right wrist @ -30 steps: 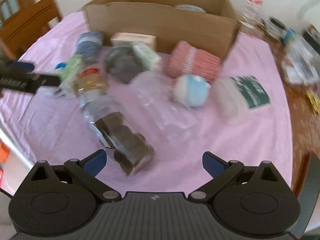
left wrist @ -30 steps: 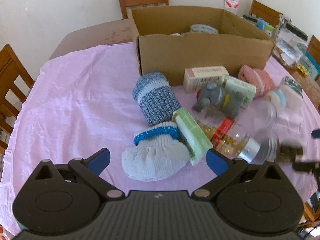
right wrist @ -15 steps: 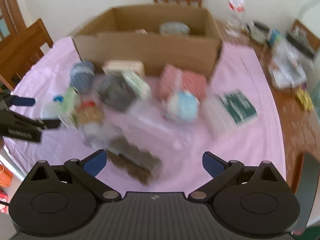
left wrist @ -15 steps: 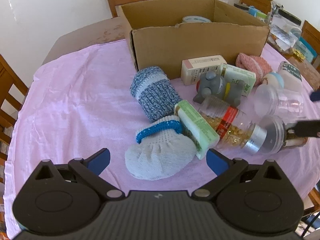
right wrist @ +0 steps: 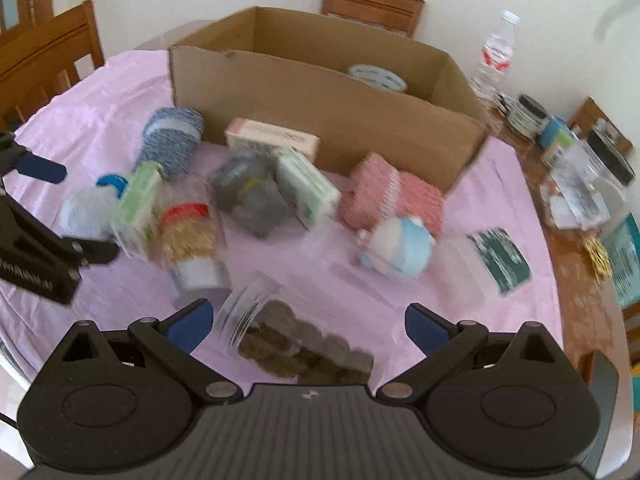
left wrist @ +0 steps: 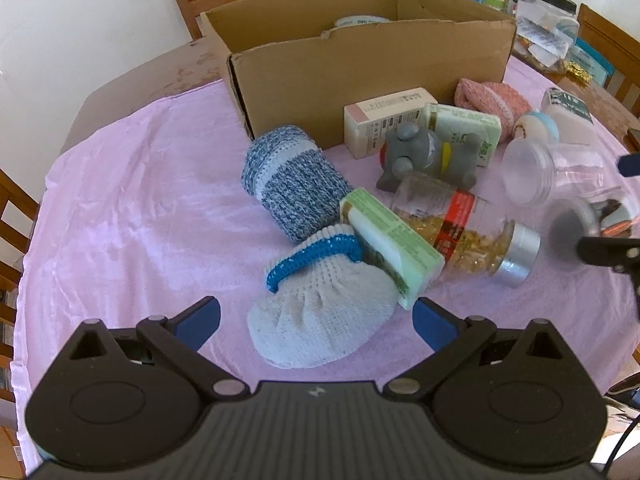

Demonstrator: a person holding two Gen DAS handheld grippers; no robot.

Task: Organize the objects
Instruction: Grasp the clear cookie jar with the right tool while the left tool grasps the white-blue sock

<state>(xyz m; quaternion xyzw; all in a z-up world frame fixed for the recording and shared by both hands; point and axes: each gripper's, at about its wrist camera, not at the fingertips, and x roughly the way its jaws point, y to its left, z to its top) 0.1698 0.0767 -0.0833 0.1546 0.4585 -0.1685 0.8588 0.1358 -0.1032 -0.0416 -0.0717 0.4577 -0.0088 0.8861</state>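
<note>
Although the box (left wrist: 360,60) already held one roll of tape (right wrist: 377,78), the sorting looked barely begun, since nearly everything lay loose on the table (left wrist: 120,208) in front of it. Nearest, the left hand-held gripper (left wrist: 316,318) hung with its fingers apart over a white sock (left wrist: 320,328), gripping nothing, and the right hand-held gripper (right wrist: 306,322) was likewise spread wide around a jar (right wrist: 296,344) of dark pieces lying on its side, not yet pinched. Past these lay a green packet (left wrist: 390,240), a capsule bottle (left wrist: 460,232) and a blue sock (left wrist: 292,184). Farther on sat a grey toy (left wrist: 424,156), two cartons, a pink sock (left wrist: 492,100) and a clear cup (left wrist: 536,172), all just short of the box wall. I judged almost the whole pile remained to be put away.
</note>
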